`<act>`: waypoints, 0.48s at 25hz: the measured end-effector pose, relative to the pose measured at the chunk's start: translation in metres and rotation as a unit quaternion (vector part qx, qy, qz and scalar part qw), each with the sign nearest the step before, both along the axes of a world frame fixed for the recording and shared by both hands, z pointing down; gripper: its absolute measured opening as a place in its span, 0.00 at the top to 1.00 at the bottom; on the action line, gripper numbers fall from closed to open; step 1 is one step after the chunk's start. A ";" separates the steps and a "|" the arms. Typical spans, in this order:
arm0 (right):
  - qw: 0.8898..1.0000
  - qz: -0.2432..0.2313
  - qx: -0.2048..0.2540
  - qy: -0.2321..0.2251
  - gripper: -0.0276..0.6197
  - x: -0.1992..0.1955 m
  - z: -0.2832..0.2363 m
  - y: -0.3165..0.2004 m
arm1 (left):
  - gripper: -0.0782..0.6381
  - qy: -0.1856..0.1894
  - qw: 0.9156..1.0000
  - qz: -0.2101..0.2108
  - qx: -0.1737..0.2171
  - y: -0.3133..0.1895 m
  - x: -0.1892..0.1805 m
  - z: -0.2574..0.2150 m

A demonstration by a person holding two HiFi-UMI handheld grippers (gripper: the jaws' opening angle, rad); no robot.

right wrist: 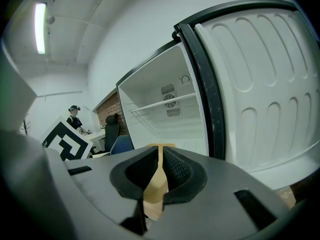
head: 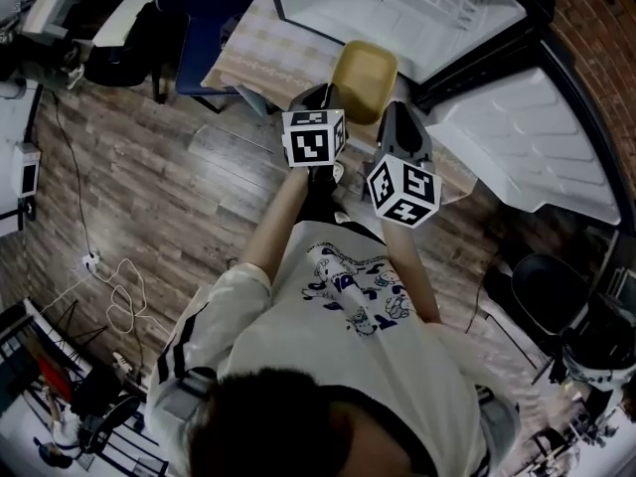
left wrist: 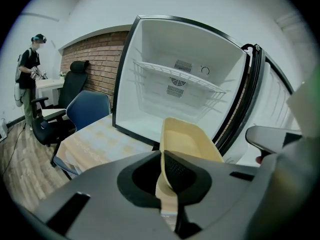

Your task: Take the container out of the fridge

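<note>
A tan rectangular container [head: 364,78] is held in the air in front of the open white fridge [head: 407,13], outside its cavity. My left gripper [head: 328,102] is shut on the container's left rim [left wrist: 186,143]. My right gripper [head: 393,117] is shut on its right rim, and in the right gripper view that container [right wrist: 156,186] shows as a thin edge pinched between the pads. The fridge interior [left wrist: 175,91] has a wire shelf and looks bare. The container appears to hold nothing.
The fridge door [head: 522,142] stands wide open at the right. A small table with a patterned cloth [left wrist: 92,141] sits below the fridge, with a blue chair [left wrist: 87,111] beside it. A person [left wrist: 27,76] stands far left by a desk. Cables lie on the wood floor [head: 109,301].
</note>
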State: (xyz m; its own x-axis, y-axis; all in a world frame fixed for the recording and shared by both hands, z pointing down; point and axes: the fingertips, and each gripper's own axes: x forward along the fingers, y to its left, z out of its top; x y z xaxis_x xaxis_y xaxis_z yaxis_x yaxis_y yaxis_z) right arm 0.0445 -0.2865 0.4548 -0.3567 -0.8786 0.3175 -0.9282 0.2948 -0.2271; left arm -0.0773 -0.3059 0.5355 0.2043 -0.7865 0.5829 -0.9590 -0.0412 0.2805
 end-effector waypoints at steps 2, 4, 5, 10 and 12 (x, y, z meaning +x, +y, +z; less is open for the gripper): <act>1.000 -0.002 0.001 -0.001 0.88 0.002 -0.001 0.006 | 0.85 -0.002 1.000 -0.004 0.001 0.010 0.000 -0.002; 1.000 -0.003 0.004 -0.002 0.88 0.008 -0.004 0.013 | 0.85 -0.004 1.000 -0.008 0.003 0.020 0.004 -0.004; 1.000 -0.004 0.006 -0.003 0.88 0.011 -0.005 0.016 | 0.85 -0.005 1.000 -0.011 0.004 0.025 0.006 -0.006; 1.000 -0.006 0.009 -0.002 0.88 0.007 -0.006 0.021 | 0.85 -0.003 1.000 -0.020 0.006 0.037 0.000 -0.007; 1.000 -0.007 0.011 -0.002 0.88 0.005 -0.008 0.024 | 0.85 -0.004 1.000 -0.021 0.006 0.042 -0.002 -0.008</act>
State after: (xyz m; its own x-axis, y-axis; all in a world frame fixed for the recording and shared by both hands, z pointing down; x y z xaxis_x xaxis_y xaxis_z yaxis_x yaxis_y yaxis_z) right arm 0.0497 -0.2628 0.4470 -0.3697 -0.8806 0.2964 -0.9232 0.3121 -0.2243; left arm -0.0798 -0.2636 0.5273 0.1657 -0.8014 0.5746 -0.9623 -0.0040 0.2719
